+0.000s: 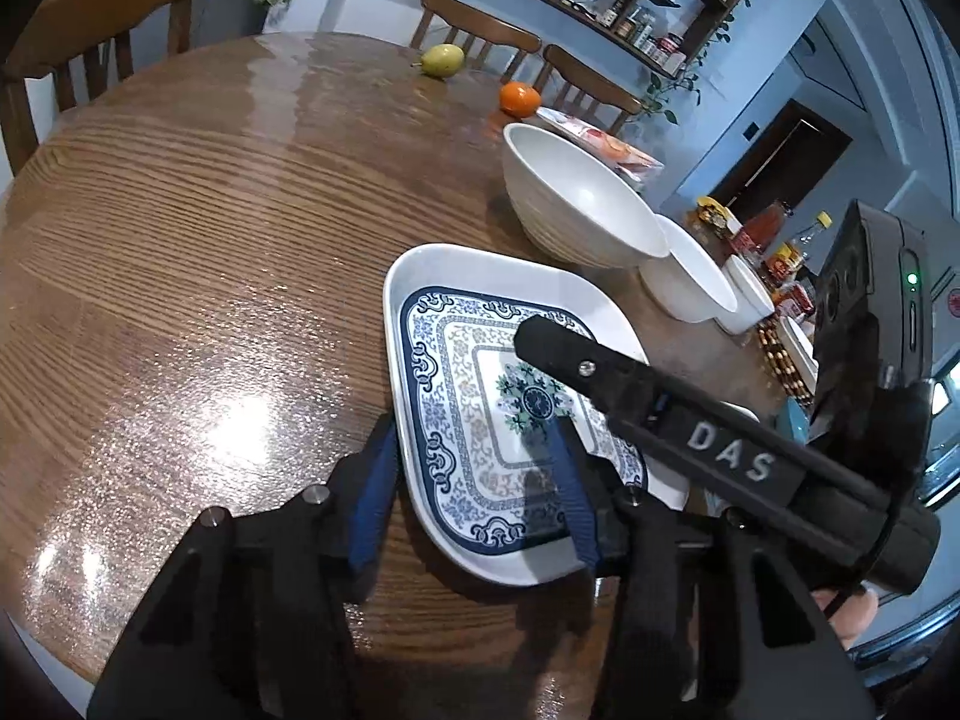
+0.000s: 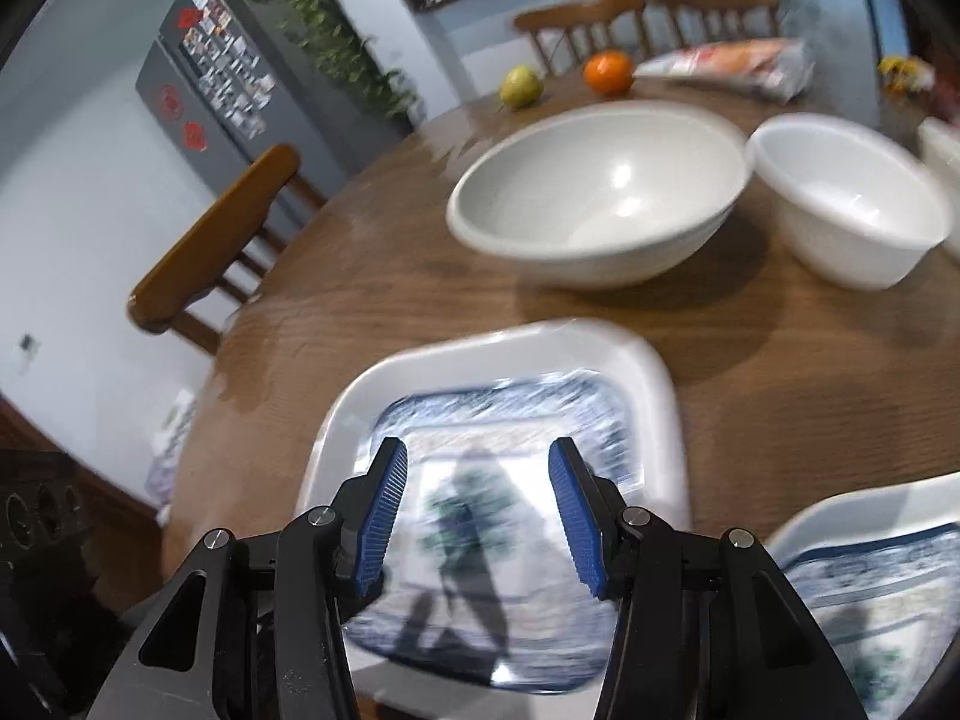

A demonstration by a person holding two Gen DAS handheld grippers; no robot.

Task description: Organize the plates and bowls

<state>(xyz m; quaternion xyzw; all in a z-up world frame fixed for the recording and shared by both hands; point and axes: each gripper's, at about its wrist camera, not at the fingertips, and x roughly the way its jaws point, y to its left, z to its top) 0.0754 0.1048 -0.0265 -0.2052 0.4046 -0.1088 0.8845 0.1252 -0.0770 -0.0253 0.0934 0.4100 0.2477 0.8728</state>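
Glossy square blue-patterned plate (image 1: 480,396) on grained wood table (image 1: 210,240), between the wide-open left gripper (image 1: 474,480); right gripper (image 2: 477,510) wide too.

To your left, the bench (image 1: 180,252) lies bare and wide, so a tool can sweep in low from there. The patterned plate (image 1: 480,396) sits under both tools; the left tool (image 1: 474,468) straddles its near-left edge with its jaws apart, and the right tool (image 2: 477,510) hangs over the plate with jaws spread, crossing in from the right. Behind the plate, the large bowl (image 1: 576,198) and the smaller bowl (image 1: 690,276) stand side by side, nearly touching, and block the far right. A second patterned plate (image 2: 870,588) lies just beside the first on the right. The pear (image 1: 443,60) and orange (image 1: 519,99) sit well apart at the far edge.
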